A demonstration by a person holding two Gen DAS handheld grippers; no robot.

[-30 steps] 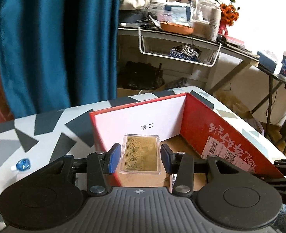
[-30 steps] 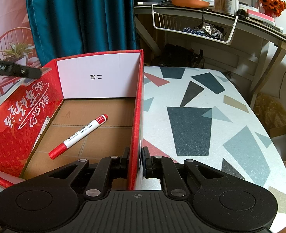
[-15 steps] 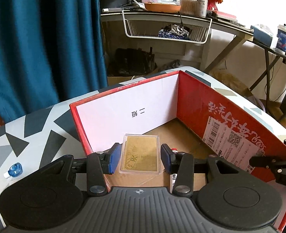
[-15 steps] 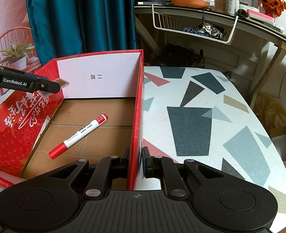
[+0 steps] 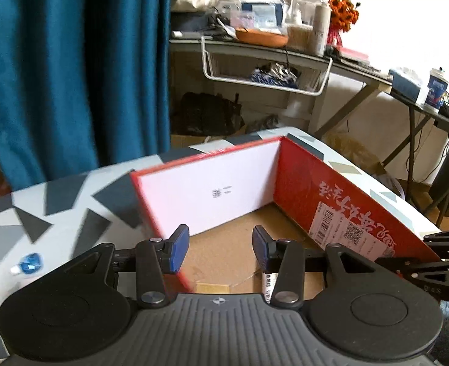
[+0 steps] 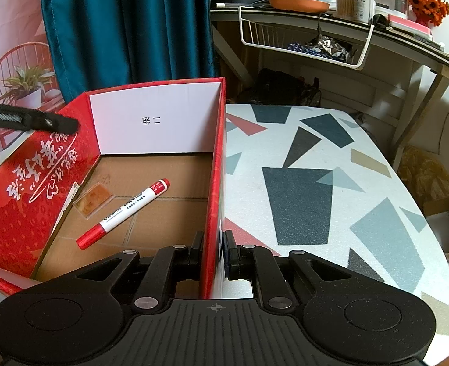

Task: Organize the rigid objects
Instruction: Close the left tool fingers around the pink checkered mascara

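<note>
Right gripper [image 6: 215, 256]: jaws pinched on the box [image 6: 215, 183] side wall, one pad inside, one outside. It pins the box to the table [image 6: 315, 183].

Left gripper [image 5: 221, 247]: jaws part-open, nothing between the pads. It hangs over the near-left corner of the box, left pad about above the red wall, right pad over the cardboard floor. In the right view only its dark tip shows at the left edge, above the box's left wall.

Gold card [image 6: 92, 199]: flat on the box floor against the left wall, in a clear case. In the left view only a sliver of it shows under the gripper body [image 5: 213, 288].

Marker [image 6: 123, 213]: also on the floor, diagonal, red cap toward the back, just beside the card. Can't tell whether they touch.

Step, my read: card drop-off is done, the left gripper is free, so the job is between items.

Still outside the box: small blue bottle [image 5: 29, 263] on the table, left of the box and close to the left gripper. It looks like the likely next pick.

Next move calls for:
- clear the left wall before swinging the left gripper outward
- come down with a pad on either side of the bottle; its shape is blurred, so check its lie first and widen the jaws if it lies crosswise
- keep the right clamp on so the box doesn't slide

Far side: white back wall of the box, then a blue curtain [image 5: 72, 61] and a cluttered desk [image 5: 270, 45]. Neither matters here.
</note>
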